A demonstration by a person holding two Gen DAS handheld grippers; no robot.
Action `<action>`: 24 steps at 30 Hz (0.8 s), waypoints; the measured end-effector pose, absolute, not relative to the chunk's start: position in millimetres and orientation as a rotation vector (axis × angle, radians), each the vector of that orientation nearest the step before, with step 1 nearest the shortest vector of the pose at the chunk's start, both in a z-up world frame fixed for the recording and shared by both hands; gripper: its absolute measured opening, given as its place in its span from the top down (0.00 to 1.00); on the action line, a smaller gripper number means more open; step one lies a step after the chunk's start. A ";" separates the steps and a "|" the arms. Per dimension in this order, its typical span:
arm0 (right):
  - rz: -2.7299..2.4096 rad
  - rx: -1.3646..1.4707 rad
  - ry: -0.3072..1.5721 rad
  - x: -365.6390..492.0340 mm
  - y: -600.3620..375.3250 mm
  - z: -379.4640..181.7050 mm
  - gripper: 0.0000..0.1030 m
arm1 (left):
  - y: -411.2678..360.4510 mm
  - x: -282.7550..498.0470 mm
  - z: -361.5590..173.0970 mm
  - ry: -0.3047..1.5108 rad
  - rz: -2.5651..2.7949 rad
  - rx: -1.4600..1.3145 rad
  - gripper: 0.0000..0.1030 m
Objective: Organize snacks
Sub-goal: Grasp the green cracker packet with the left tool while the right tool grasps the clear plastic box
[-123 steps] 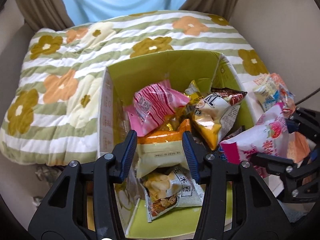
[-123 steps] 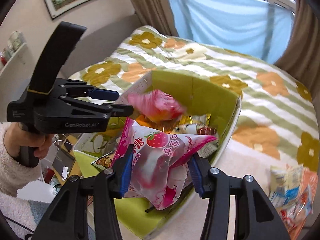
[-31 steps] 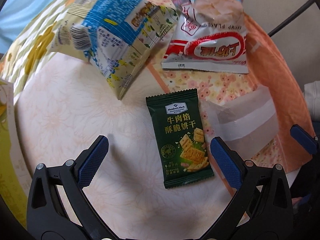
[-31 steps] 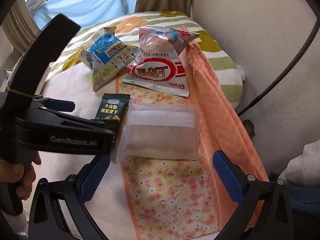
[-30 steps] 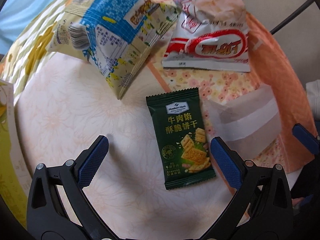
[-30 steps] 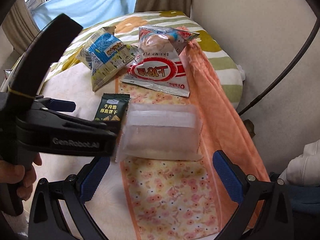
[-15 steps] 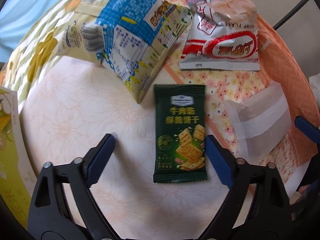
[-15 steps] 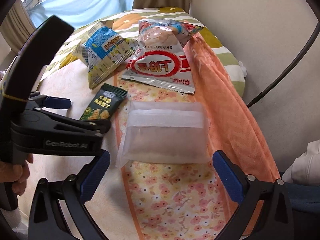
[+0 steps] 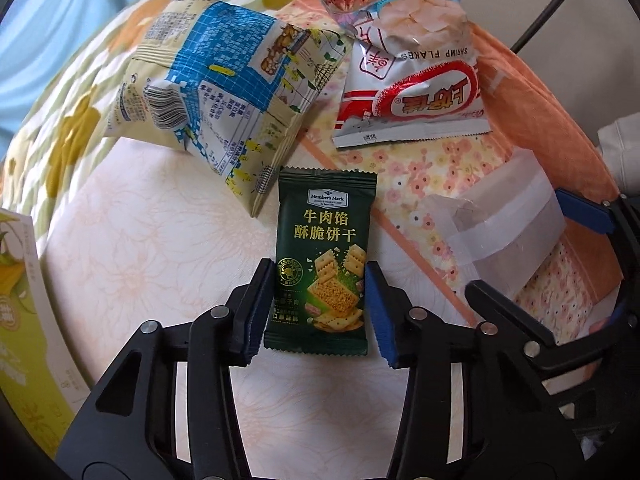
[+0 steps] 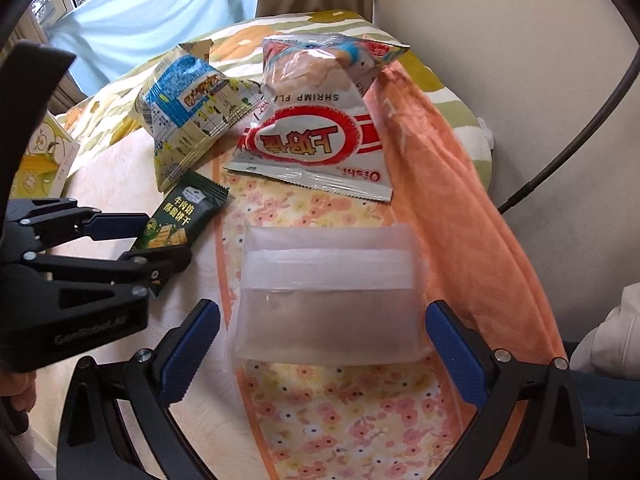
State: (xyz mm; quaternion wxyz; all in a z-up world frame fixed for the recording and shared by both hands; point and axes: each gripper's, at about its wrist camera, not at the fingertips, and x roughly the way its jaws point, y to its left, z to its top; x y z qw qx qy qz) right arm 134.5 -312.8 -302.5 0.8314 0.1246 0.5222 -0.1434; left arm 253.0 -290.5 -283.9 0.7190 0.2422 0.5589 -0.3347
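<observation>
Left wrist view: the left gripper (image 9: 316, 308) had narrowed from wide onto the green biscuit packet (image 9: 322, 264) lying on the bed — pickup underway; the right gripper (image 10: 320, 344) gaped around the clear pouch (image 10: 328, 300).

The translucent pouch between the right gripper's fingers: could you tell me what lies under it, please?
The translucent pouch lies on the floral cloth, whose orange-flower print shows around it and faintly through it. The right gripper straddles it, open. Anything else beneath is hidden.
</observation>
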 end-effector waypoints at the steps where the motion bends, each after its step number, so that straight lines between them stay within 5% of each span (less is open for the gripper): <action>1: -0.302 0.262 1.108 136.2 -312.6 -302.9 0.01 | -289.8 252.0 -283.1 1.238 -0.744 0.532 0.60; 12: -0.324 0.200 1.156 149.5 -302.9 -312.4 0.01 | -272.9 270.4 -289.7 1.258 -0.764 0.511 0.60; 17: -0.338 0.174 1.166 149.9 -296.6 -316.0 0.24 | -269.9 273.4 -292.5 1.267 -0.745 0.493 0.60; 24: -0.321 0.176 1.141 143.9 -298.9 -306.8 0.31 | -266.3 271.9 -287.3 1.270 -0.731 0.475 0.60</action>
